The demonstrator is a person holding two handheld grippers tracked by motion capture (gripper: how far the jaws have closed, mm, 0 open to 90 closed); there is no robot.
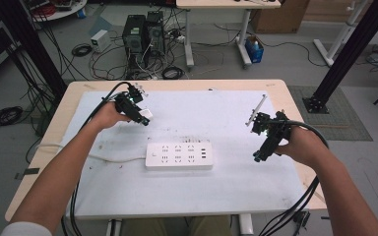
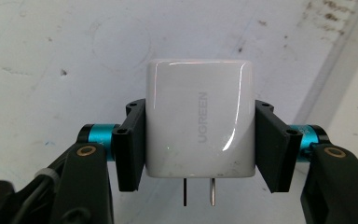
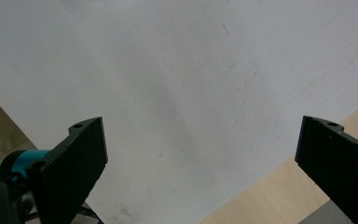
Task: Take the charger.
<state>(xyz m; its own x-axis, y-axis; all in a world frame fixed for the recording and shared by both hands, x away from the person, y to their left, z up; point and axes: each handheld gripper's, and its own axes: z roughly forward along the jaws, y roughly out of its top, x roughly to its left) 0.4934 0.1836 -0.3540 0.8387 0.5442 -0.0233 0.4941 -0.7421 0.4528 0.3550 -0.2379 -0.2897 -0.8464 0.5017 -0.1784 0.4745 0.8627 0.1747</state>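
My left gripper (image 1: 144,118) is shut on a white UGREEN charger (image 2: 199,119), held above the white mat at the left; its two metal prongs point back toward the camera in the left gripper view. The same charger (image 1: 145,114) shows as a small white block at the jaw tips in the high view. A white power strip (image 1: 178,156) lies flat at the middle of the mat, its cord trailing off to the left. My right gripper (image 1: 257,157) hovers over the mat's right side, open (image 3: 200,154), with nothing between its wide-apart jaws.
The white mat (image 1: 226,182) covers most of the wooden table (image 1: 295,105). In the right gripper view the mat's edge and bare wood (image 3: 270,196) run across the lower right. Computers, cables and black frame posts stand on the floor beyond the table.
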